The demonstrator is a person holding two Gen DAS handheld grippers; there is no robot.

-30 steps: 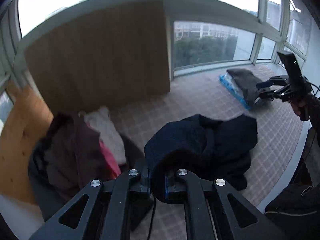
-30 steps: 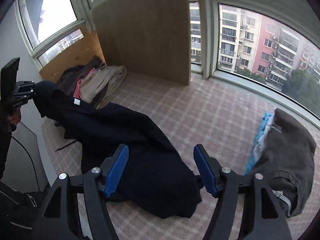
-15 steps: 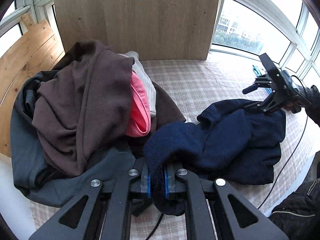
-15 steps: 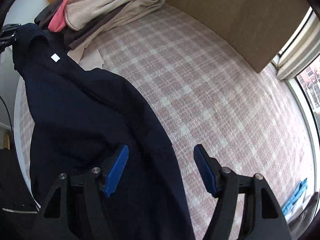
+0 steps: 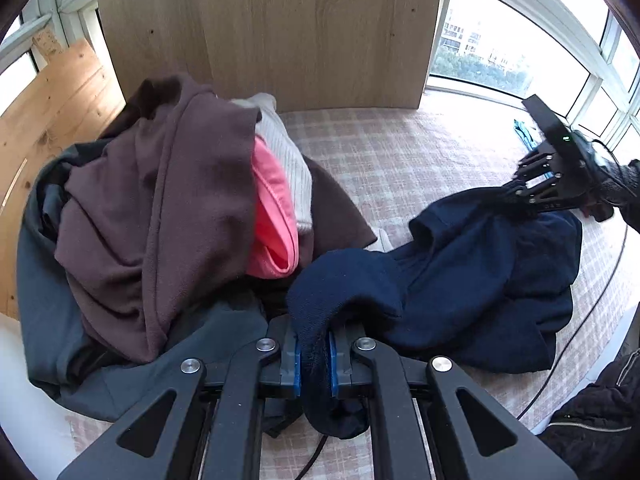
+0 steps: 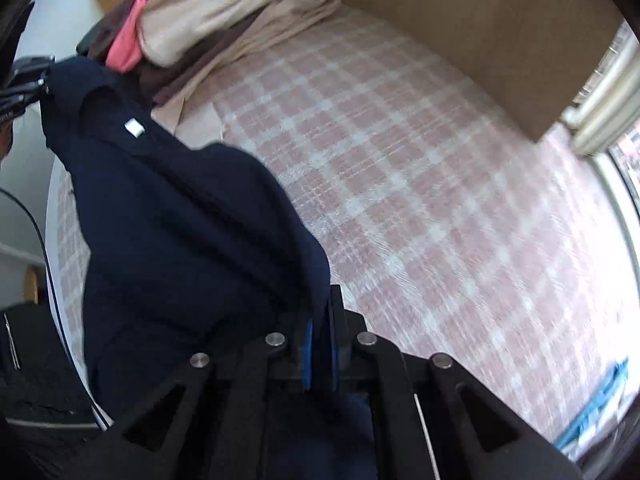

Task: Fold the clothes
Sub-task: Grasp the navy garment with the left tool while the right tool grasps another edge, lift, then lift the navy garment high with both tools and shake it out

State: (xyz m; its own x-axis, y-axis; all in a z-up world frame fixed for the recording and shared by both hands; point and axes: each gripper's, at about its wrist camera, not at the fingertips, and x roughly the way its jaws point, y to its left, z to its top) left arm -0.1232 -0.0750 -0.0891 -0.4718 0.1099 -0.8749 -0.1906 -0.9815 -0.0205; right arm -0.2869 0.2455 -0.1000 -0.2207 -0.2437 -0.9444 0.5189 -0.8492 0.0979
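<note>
The navy garment (image 5: 472, 280) is pinched at two points, and I hold one in each gripper. My left gripper (image 5: 313, 354) has its blue pads pressed together on a thick, ribbed fold of the navy fabric, which bulges above the jaws and hangs in a lump below them. From that fold the cloth runs to the right across the pink checked cover (image 5: 400, 152), so its long axis lies from my left gripper toward my right gripper (image 5: 516, 192), seen at the far right edge of the left wrist view with its tips buried in the far end of the cloth. In the right wrist view my right gripper (image 6: 320, 354) has its blue pads drawn nearly together on an edge of the navy fabric that drapes over the left jaw. The garment (image 6: 180, 240) stretches from there up and to the left, with a small white label (image 6: 134, 127) showing near its far end.

Just left of the left gripper lies a pile of unfolded clothes: a brown garment (image 5: 160, 208) on top, a pink one (image 5: 272, 216), a cream ribbed one (image 5: 292, 168) and a grey one (image 5: 52, 300) underneath. A wooden panel (image 5: 272, 28) stands upright behind the pile.
</note>
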